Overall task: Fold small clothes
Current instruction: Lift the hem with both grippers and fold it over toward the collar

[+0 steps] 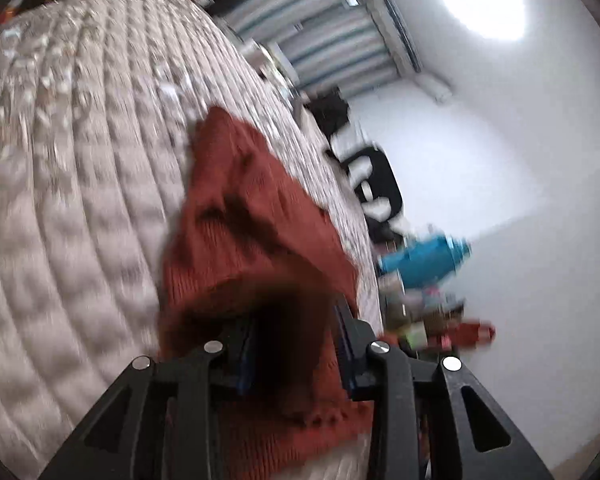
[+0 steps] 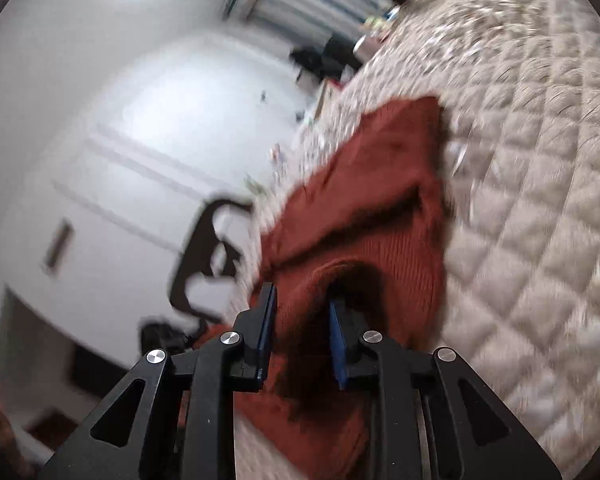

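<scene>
Mid-fold, by look of it: red knit garment (image 1: 256, 216) draped over bed (image 1: 80, 160) near its edge, bunched, near end raised toward both grippers.

Left gripper (image 1: 296, 344): fingers part open, knit bunched in gap; whether pads pinch it, cannot tell — dark, blurred.

Right gripper (image 2: 302, 336): fingers (image 2: 266, 336) part open, fold of knit between; grip unclear too.

Next move, likely: let cloth settle flat on bed, draw clear, regrip for next fold.

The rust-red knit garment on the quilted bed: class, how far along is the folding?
Done: the rust-red knit garment already lies doubled in layers on the quilted bed. In hand: knit sits between the parted jaws of the left gripper and right gripper. Left: whether more folds remain cannot be told; the motion blur hides its outline.
</scene>
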The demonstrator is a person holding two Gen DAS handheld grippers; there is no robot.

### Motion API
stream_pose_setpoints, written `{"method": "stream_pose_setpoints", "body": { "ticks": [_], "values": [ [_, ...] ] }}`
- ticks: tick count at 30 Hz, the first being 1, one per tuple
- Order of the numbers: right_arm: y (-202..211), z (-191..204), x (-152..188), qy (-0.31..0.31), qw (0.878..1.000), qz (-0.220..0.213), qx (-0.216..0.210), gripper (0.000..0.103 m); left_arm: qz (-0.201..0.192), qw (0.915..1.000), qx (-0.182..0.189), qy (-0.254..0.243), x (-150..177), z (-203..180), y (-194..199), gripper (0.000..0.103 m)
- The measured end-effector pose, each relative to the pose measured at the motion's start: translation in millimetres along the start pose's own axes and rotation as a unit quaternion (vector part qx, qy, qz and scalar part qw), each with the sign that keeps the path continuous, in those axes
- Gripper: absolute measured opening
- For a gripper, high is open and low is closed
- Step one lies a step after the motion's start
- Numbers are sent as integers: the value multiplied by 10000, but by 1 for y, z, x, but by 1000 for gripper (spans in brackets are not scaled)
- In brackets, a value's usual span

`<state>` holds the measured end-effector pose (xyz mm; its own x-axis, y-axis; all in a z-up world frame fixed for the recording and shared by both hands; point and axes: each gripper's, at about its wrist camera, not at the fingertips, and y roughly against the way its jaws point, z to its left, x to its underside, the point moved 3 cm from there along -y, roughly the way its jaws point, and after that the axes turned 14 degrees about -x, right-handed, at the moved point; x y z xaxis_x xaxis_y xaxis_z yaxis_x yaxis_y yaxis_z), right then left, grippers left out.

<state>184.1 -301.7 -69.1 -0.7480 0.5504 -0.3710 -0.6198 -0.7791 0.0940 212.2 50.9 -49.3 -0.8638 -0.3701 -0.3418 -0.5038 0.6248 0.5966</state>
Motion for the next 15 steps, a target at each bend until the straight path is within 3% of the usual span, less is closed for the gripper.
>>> {"method": "stream_pose_setpoints", "body": {
  "ticks": [4, 8, 12, 15],
  "values": [
    [11, -8, -11, -173, 9987, -466, 107, 25, -293, 9991, -287, 86, -13, 5, 3, 36],
    [26, -6, -3, 12, 9974, -557, 450, 35, -523, 9966, -630, -129, -2, 13, 21, 48],
    [36, -1, 12, 300, 9924, -387, 1125, 36, -478, 9903, -1222, -457, 16, 26, 28, 52],
    [34, 3, 26, 527, 9855, -28, 1615, 36, -241, 9871, -1409, -717, 36, 29, 24, 52]
  ]
}}
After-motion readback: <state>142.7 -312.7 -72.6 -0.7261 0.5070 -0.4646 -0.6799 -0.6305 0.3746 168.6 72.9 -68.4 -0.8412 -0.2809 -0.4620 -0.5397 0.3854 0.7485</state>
